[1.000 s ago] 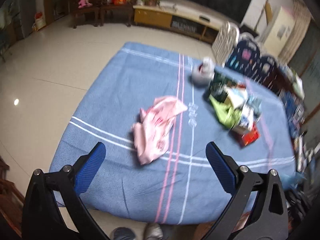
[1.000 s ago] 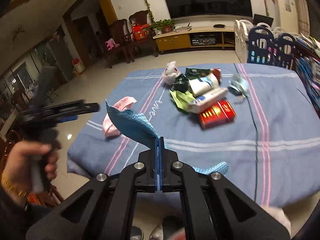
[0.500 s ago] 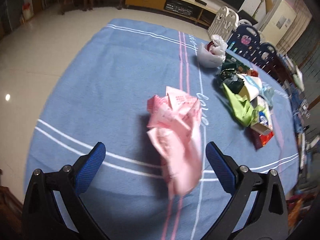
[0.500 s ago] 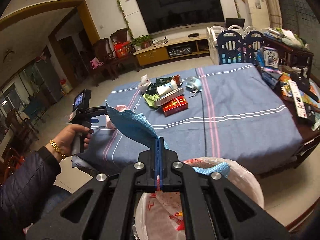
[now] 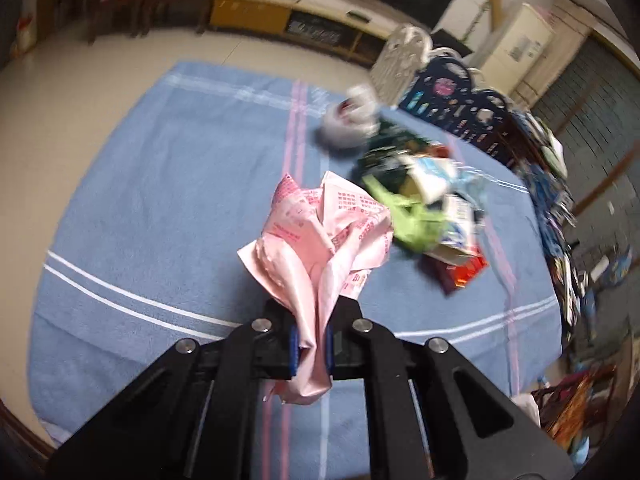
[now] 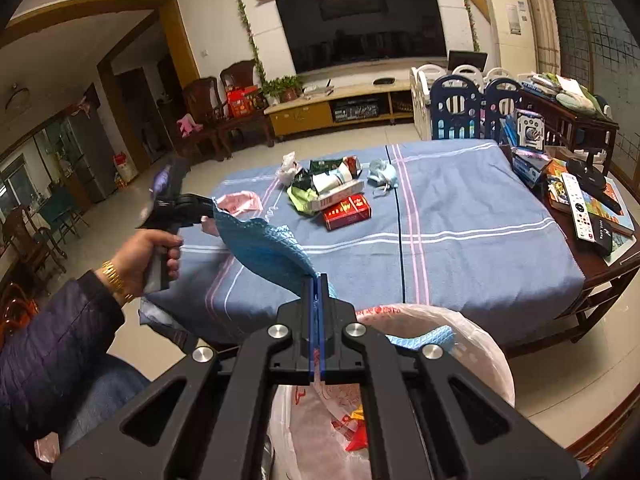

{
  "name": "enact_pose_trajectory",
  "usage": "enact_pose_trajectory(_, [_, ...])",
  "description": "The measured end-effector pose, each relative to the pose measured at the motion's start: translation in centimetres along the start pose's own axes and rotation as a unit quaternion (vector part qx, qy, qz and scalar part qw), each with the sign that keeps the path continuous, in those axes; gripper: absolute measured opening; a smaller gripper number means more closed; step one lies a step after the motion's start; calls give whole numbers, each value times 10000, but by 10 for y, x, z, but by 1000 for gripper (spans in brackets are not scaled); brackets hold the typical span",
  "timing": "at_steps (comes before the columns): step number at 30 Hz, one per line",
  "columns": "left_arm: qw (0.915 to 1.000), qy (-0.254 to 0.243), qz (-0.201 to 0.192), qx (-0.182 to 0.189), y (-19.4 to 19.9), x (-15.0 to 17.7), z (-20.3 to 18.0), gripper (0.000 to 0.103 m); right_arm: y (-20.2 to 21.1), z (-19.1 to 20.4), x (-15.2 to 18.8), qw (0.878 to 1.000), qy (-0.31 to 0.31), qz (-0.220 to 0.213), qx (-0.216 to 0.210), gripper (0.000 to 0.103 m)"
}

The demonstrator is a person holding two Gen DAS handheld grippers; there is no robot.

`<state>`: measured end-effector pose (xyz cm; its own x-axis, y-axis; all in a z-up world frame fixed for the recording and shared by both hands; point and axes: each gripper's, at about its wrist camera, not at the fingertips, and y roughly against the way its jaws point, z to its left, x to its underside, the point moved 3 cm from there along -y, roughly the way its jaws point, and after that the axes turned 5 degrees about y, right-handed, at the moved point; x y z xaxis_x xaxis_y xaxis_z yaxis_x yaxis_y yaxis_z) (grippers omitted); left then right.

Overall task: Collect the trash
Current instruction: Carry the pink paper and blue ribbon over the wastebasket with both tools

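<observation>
My left gripper (image 5: 311,344) has its jaws closing, and its pads pinch the crumpled pink plastic wrapper (image 5: 320,240) above the blue tablecloth (image 5: 160,200). In the right wrist view a hand (image 6: 148,252) holds that gripper (image 6: 208,210) at the table's left edge, with the pink wrapper (image 6: 236,202) at its tip. My right gripper (image 6: 318,284) is shut on a blue textured sheet (image 6: 264,248). It hangs over an open white plastic bag (image 6: 472,344) with red scraps inside. A pile of trash (image 6: 332,196) lies mid-table.
A red box (image 6: 347,210) lies at the pile's near edge and a light blue mask (image 6: 382,176) to its right. Remotes and books (image 6: 584,208) crowd the table's right side. A blue and white playpen fence (image 6: 460,112) stands behind the table.
The left jaws went from wide open to pinching the pink wrapper, which rose off the cloth. The right gripper drew back from the table to above the white bag, still holding the blue sheet.
</observation>
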<state>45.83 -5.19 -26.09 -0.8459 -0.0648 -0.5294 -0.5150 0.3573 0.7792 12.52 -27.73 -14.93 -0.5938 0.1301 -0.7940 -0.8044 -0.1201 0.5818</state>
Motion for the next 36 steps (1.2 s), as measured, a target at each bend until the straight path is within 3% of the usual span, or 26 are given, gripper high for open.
enact_pose_trajectory(3, [9971,-482,-594,7,60,18,-42,10,1,1,2,9999,-66,-99,27,2])
enact_pose_trajectory(6, [9910,-881,-999,157,108,58,-74,10,4,3,4,9998,-121,-153,-10,2])
enact_pose_trajectory(11, [9848,-1274,-1175,144,141,136,-107,10,14,6,6,9996,-121,-256,-61,2])
enact_pose_trajectory(15, [9794,-1594,-1233,125,155,173,-118,11,23,12,7,9993,-137,-340,-114,2])
enact_pose_trajectory(36, [9780,-1691,-1189,272,155,189,-116,11,32,19,12,9990,-105,-414,-102,2])
